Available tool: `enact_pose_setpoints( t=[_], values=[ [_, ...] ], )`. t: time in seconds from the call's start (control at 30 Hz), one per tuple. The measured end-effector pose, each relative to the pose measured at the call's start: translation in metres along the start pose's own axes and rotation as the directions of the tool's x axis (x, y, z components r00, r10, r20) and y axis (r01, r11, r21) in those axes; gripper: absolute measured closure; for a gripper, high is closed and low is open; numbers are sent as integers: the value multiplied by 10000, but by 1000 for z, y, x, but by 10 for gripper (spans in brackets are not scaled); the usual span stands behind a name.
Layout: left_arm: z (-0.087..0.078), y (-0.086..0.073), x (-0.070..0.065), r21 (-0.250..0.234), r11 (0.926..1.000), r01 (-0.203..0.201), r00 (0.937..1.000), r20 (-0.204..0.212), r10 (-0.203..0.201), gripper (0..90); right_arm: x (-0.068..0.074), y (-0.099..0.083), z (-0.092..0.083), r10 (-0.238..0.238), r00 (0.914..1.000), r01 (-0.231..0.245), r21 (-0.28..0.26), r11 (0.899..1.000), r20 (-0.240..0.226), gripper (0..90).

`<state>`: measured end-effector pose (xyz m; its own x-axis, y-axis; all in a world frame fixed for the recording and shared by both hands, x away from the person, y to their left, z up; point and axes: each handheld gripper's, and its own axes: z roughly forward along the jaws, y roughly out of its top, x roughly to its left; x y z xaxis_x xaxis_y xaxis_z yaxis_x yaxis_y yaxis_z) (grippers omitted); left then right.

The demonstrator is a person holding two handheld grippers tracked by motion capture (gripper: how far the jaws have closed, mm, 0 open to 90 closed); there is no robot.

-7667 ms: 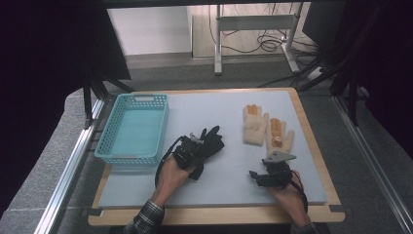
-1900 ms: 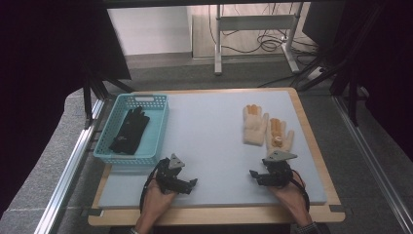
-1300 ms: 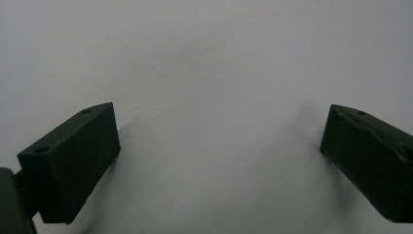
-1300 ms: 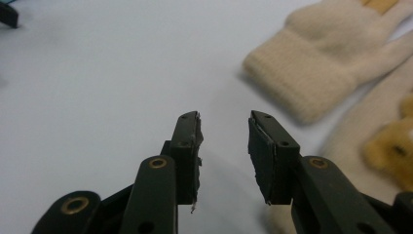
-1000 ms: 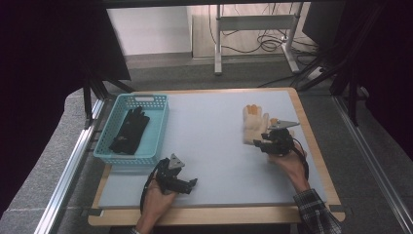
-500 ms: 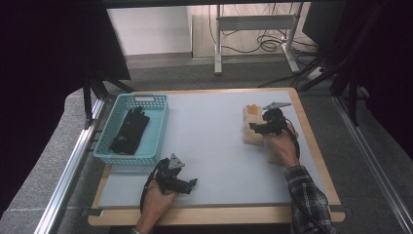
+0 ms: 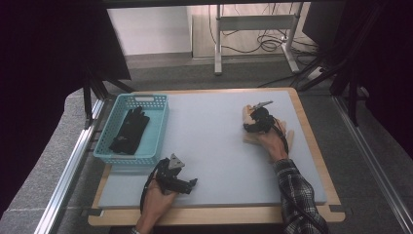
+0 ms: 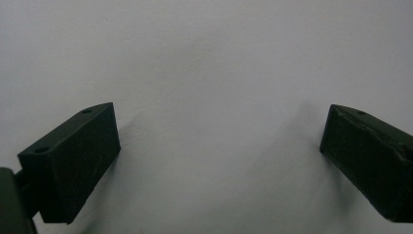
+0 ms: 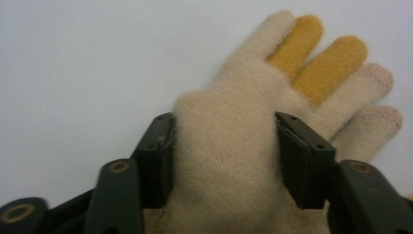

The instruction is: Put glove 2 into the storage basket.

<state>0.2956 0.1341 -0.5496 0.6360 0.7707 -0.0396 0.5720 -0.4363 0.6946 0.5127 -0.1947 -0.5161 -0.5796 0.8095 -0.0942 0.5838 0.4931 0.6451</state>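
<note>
A cream glove point(image 9: 229, 161) lying at the desk's point(image 7: 214, 146) far right is being straddled by the right claw point(image 9: 224, 156), its jaws having just been closing against the glove's sides; the left claw point(image 8: 219, 161) is being held spread over bare desk.

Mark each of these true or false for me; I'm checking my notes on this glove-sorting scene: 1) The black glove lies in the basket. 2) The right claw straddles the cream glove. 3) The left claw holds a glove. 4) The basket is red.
1) True: the black glove lies inside the basket.
2) True: the right claw has a jaw at each side of the cream glove, and its jaws have just been closing.
3) False: the left claw stands open over the bare table, with nothing between its jaws.
4) False: the basket is light blue.
</note>
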Motion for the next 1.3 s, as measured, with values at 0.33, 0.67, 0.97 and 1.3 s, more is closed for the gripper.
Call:
enact_pose_setpoints(
  t=[0.33,0.67,0.97,1.3],
  values=[
    [0,0,0,4,10000,-2,10000,4,2,11,0,-3,-15,96,9999,-99,-394,9992,-93,519],
    [0,0,0,7,10000,-3,10000,0,3,11,22,5,-67,-230,9981,146,-1451,9893,-566,514],
    [0,0,0,1,10000,-17,10000,-4,17,11,62,2,-111,-889,9889,653,-1893,9798,-1188,498],
    [0,0,0,-7,10000,-24,10000,-16,23,11,116,-28,-115,-1359,9735,1041,-1723,9795,-1840,482]
  ],
)
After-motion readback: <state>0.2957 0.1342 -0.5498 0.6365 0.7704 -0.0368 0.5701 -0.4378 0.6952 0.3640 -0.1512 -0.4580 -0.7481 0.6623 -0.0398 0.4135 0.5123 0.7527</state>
